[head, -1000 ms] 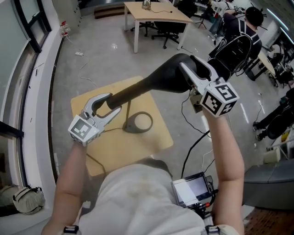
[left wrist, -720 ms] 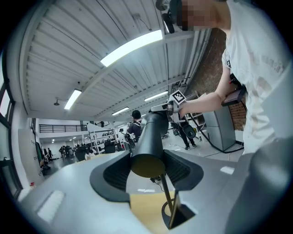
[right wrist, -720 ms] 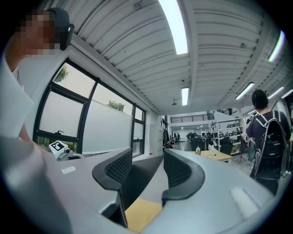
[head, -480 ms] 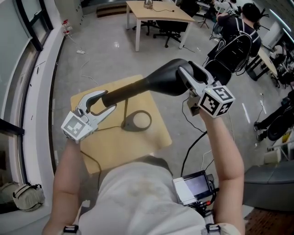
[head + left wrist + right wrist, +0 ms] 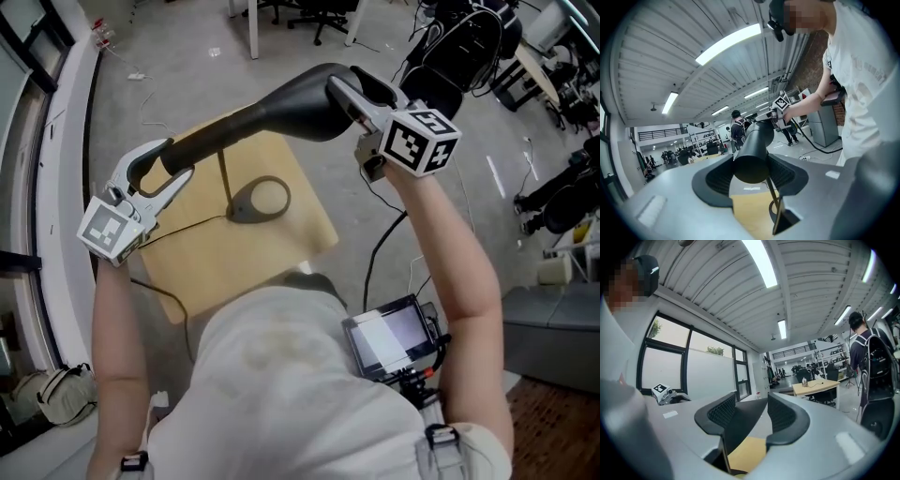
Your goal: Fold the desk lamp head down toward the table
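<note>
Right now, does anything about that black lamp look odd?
Nothing spilled or broken. The one oddity: the lamp head is clamped at both ends, left hand-held gripper on the narrow end, right hand-held gripper on the wide end.

Matte black desk lamp [image 5: 281, 108] over a pale yellow wooden table [image 5: 216, 267], light grey left gripper [image 5: 173, 161] and right gripper [image 5: 343, 86] with black-and-white square-patterned cubes, glossy grey floor [image 5: 187, 84] around the table, white shirt [image 5: 281, 394]
</note>
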